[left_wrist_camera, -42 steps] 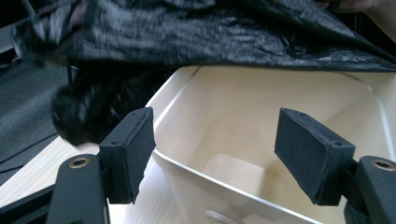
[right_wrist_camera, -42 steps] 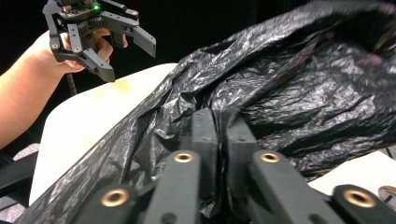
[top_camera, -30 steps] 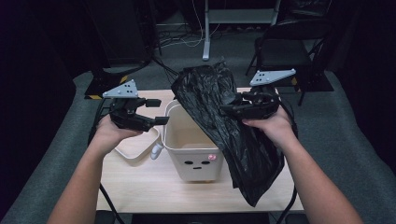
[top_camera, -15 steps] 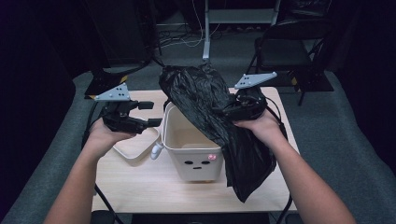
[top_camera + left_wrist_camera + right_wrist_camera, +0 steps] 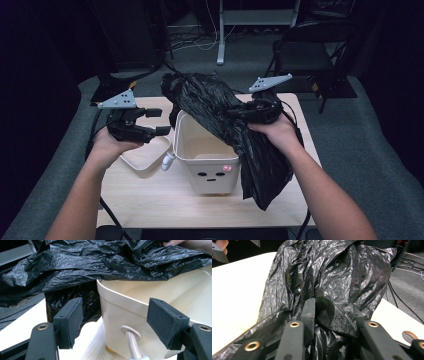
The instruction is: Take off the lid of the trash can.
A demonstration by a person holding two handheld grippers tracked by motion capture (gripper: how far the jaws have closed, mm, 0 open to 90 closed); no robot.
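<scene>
Two grippers | right gripper (image 5: 239,113) jaws just closing, clamping black bag (image 5: 225,115) over bin (image 5: 207,160) | left gripper (image 5: 159,121) wide, empty, beside bin | bin front: printed face, no legible writing

Crinkled black bag (image 5: 227,125) draped over cream bin (image 5: 205,165).

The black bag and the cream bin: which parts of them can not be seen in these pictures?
- High view: the bin's far right rim and right wall, covered by the black bag.
- High view: the bag's opening, lost among its folds.
- Right gripper view: the right claw's pad tips, buried in the plastic.
- Left gripper view: the bin's base, cut off by the bottom edge.
</scene>
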